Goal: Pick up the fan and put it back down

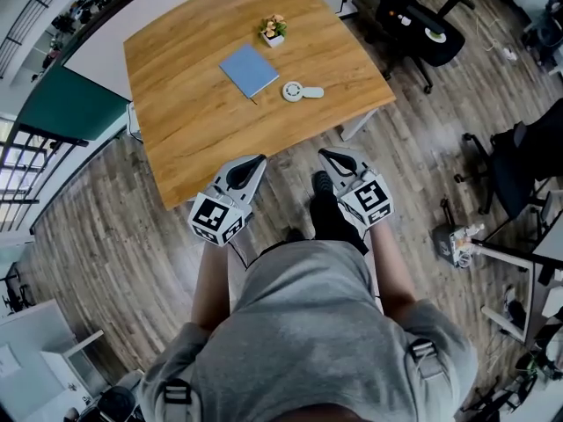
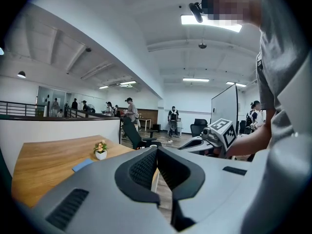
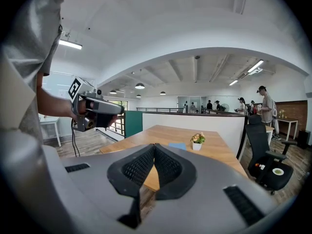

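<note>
The small white fan lies flat on the wooden table, right of a blue notebook. Both grippers hover short of the table's near edge, over the floor and well away from the fan. My left gripper is shut with nothing between its jaws, and so is my right gripper. In the left gripper view the pads meet at the tip, and the right gripper shows beside them. The right gripper view shows its fingertips closed together. I do not see the fan in either gripper view.
A little potted plant stands at the table's far side beyond the notebook. Black office chairs stand right of the table, with more furniture further right. My legs and black shoe are below. People stand in the background.
</note>
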Demonstrator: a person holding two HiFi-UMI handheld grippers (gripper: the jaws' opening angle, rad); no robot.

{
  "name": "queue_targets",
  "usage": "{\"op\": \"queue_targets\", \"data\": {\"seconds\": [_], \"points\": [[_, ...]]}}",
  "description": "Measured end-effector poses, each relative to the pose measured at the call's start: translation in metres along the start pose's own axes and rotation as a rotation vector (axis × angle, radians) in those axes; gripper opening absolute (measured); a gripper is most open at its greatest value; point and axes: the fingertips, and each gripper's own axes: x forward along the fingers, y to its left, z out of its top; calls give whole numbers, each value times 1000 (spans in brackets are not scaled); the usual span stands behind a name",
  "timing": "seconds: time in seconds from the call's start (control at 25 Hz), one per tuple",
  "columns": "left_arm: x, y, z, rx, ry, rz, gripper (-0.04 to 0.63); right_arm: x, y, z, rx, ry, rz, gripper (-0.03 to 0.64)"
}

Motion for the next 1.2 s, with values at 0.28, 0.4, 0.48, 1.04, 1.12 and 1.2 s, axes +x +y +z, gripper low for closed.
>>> {"op": "queue_targets", "data": {"seconds": [0.28,0.4,0.48,1.04,1.12,1.2], "points": [[38,35,10,-23,2,32,18,34,-43,10,-2,3,38,6],[57,50,14,-28,6,41,18,47,-62,10,3,12,53,6],[69,60,16,-36,8,53,18,56,-73,11,5,19,70,6],[139,113,28,-95,-2,156,18,110,-148,2,-25,82,202,6],[146,121,28,-102,-2,174,18,118,-154,1,-39,90,223,6],[152,126,28,-106,-3,191,18,124,-161,0,-44,90,244,6]]}}
